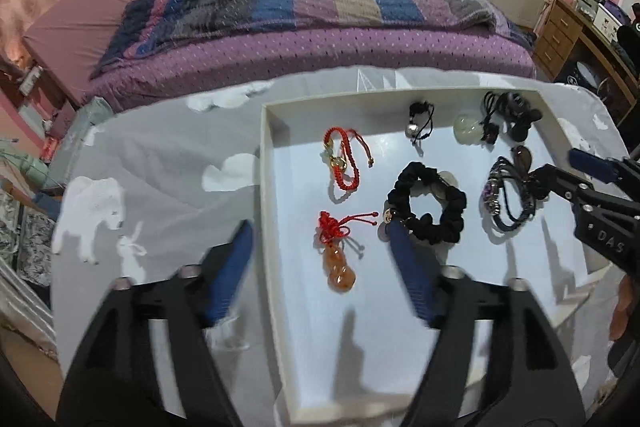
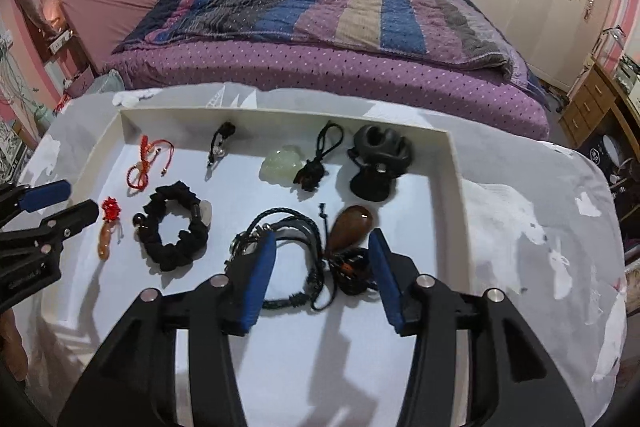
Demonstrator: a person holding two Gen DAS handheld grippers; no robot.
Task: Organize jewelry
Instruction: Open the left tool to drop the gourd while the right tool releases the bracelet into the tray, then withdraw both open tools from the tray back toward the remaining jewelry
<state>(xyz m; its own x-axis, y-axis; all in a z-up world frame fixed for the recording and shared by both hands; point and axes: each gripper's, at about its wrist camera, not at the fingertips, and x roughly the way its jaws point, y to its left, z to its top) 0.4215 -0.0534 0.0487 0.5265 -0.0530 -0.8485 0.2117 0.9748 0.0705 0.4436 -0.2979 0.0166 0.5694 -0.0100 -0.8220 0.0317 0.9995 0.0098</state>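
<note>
Setting: a white tray (image 2: 452,163) sits on a cloth-covered worktop (image 2: 520,219) at the foot of a bed (image 2: 320,67); all the jewellery lies inside the tray, none of it outside.

Left tongs (image 1: 320,259): spread wide and holding nothing, low in the left wrist view. One finger hangs over the cloth outside the tray's left wall, the other over the tray floor close to the black scrunchie bracelet (image 1: 428,207).

Right tongs (image 2: 322,263): also wide and empty, in the lower centre of the right wrist view, straddling the tangle of dark braided cords (image 2: 288,227) and the brown teardrop pendant (image 2: 352,225). I cannot tell whether the tips touch the cords.

Other pieces: a red cord bracelet (image 1: 344,159) upper left in the tray, an amber gourd charm with a red knot (image 1: 338,259) in front of it, a pale jade carving (image 2: 282,163) and a black ring-shaped piece (image 2: 378,155) along the far wall.

Step in hand: my guess is the right tongs are lining up on the tangled cords, the one muddled heap; the rest lie spaced apart.

Next move: likely lower and close on a single strand or the pendant, not the whole bundle, then lift gently so the cords part. The left tongs could pin the remainder down.
</note>
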